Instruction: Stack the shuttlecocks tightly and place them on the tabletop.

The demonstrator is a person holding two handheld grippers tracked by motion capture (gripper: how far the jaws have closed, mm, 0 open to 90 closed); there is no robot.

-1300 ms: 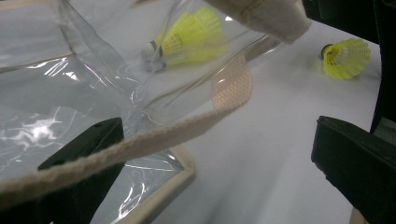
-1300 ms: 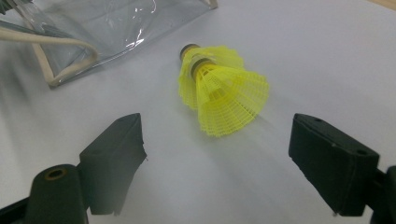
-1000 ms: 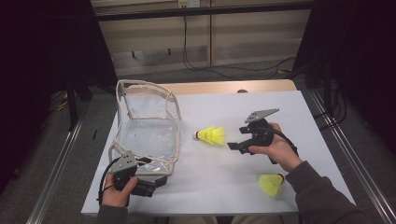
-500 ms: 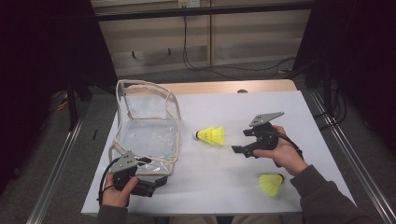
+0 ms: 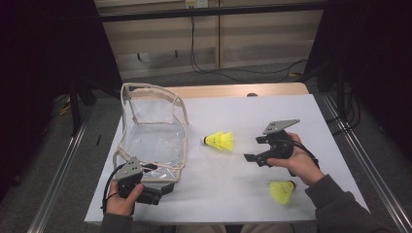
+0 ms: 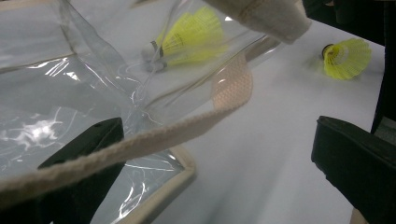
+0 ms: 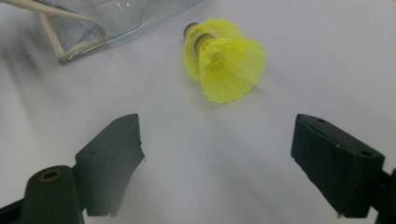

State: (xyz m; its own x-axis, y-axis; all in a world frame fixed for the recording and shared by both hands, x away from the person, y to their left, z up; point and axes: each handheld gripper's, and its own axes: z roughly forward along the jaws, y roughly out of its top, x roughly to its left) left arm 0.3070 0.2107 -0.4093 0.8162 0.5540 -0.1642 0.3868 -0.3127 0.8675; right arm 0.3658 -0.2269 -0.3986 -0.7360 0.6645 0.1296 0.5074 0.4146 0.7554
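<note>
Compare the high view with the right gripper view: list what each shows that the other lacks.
High view alone: the left gripper at the near rim of the clear bag, a second shuttlecock by the person's right forearm, and the floor around the table.
Right gripper view alone: the mesh of the shuttlecock's skirt up close.
Both: the middle shuttlecock, the right gripper open, a bag corner.

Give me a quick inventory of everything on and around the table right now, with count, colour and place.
bag: 1, clear with beige trim, left half of sheet, open
shuttlecocks: 2, yellow; one mid-sheet between bag and right gripper, one near the right forearm
sheet: 1, white, covering the table
table: 1, wood, edge showing at far side
cables: black, on floor behind table
left gripper: 1, black, at bag's near corner, trim strap between its jaws
right gripper: 1, black, open, pointing at the mid-sheet shuttlecock
</note>
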